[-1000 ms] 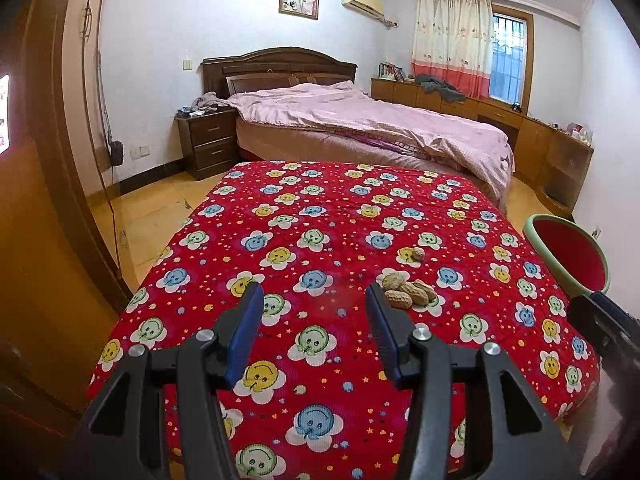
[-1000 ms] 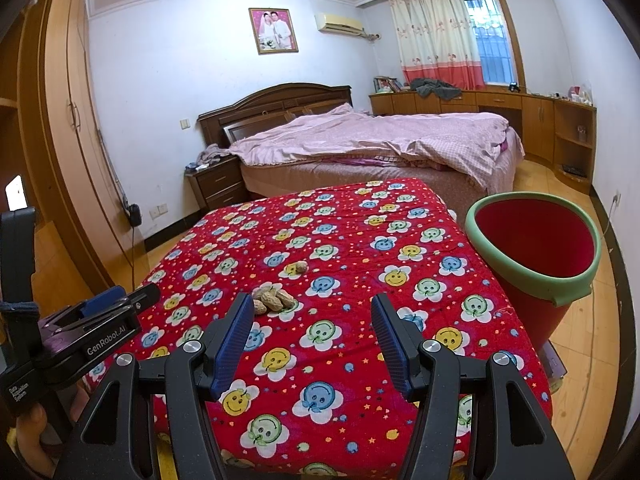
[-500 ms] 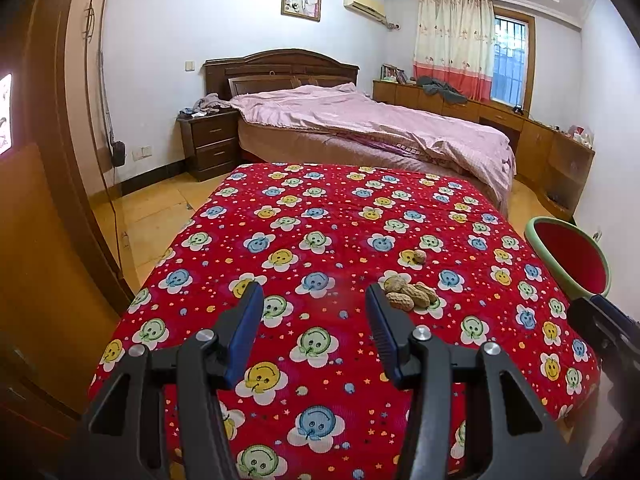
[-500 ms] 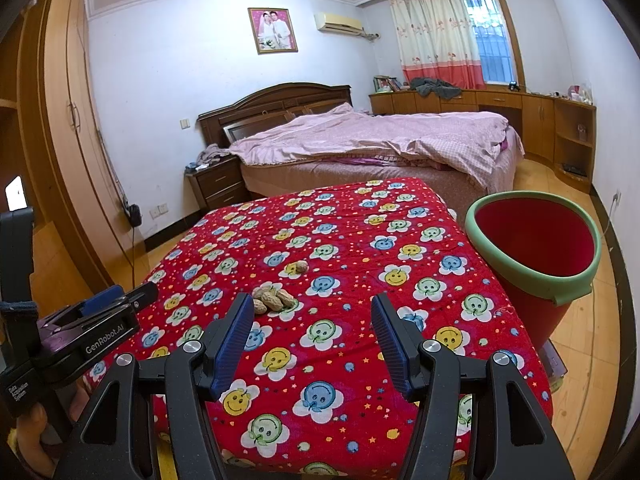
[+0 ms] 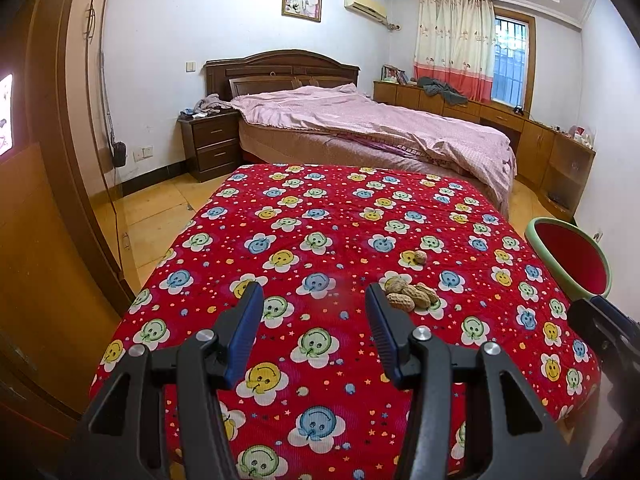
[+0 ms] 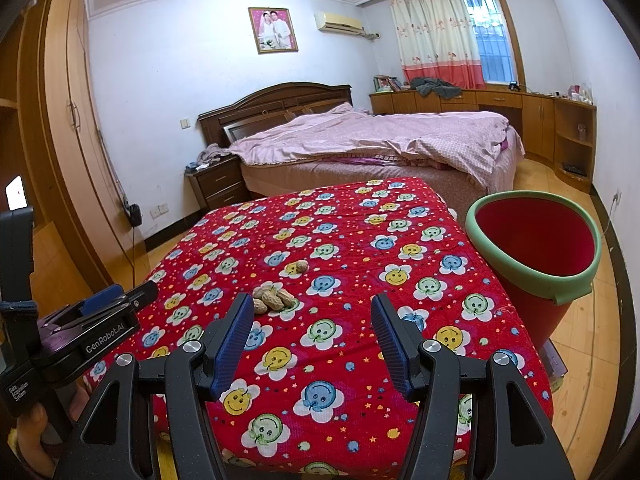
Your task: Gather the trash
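A small pile of peanuts (image 5: 412, 295) lies on a table with a red smiley-flower cloth (image 5: 340, 240), and a single nut (image 5: 420, 257) sits just behind it. The pile (image 6: 274, 298) and the single nut (image 6: 303, 266) also show in the right wrist view. A red bin with a green rim (image 6: 536, 240) stands at the table's right side; it also shows in the left wrist view (image 5: 572, 256). My left gripper (image 5: 314, 300) is open and empty, above the table's near half, left of the pile. My right gripper (image 6: 312, 312) is open and empty, right of the pile.
A bed with a pink quilt (image 5: 372, 132) stands behind the table, with a dark nightstand (image 5: 210, 148) at its left. A wooden wardrobe (image 6: 60, 120) lines the left wall. Low cabinets (image 6: 520, 112) run under the window. The left gripper's body (image 6: 80, 332) shows at lower left in the right wrist view.
The left wrist view has shifted very slightly; the right wrist view is unchanged. Both grippers stay open and the peanuts have not moved.
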`<state>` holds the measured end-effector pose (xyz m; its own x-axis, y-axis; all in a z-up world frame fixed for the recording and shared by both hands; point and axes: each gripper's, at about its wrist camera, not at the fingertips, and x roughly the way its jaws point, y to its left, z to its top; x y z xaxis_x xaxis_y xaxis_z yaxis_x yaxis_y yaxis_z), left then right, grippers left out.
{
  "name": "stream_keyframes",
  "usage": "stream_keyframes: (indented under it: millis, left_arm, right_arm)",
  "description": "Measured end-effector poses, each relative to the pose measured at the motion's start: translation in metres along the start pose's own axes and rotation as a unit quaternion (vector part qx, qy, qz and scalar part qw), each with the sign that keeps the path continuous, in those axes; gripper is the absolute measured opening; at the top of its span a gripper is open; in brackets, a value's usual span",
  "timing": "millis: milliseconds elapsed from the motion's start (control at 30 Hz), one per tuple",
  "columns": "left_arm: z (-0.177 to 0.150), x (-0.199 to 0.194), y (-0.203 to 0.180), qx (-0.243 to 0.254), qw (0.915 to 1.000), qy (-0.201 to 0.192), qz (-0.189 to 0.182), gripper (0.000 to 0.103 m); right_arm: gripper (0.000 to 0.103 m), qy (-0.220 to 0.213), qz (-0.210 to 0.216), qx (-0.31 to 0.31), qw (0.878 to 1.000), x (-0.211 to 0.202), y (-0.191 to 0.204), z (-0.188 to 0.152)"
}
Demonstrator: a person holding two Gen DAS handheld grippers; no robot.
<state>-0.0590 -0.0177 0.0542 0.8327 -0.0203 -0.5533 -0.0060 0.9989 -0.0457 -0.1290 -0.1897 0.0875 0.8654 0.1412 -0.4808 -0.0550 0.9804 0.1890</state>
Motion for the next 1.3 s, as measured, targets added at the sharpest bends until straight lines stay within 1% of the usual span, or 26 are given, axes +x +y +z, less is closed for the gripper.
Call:
stream_keyframes:
  millis: [1067,1300]
  left_arm:
    - [0.0033,-0.0023,0.0003,0.001,1.0,-0.005,0.002,0.053]
    - [0.0049,-0.0009,-0.0013,0.004,1.0,0.0,0.002,0.053]
  right_arm:
    - [0.062,-0.001,0.001,-0.001,1.0,-0.0006,0.0023,-0.0014]
    - [0.062,0.001,0.0,0.001,1.0,-0.0007,0.0036,-0.0025]
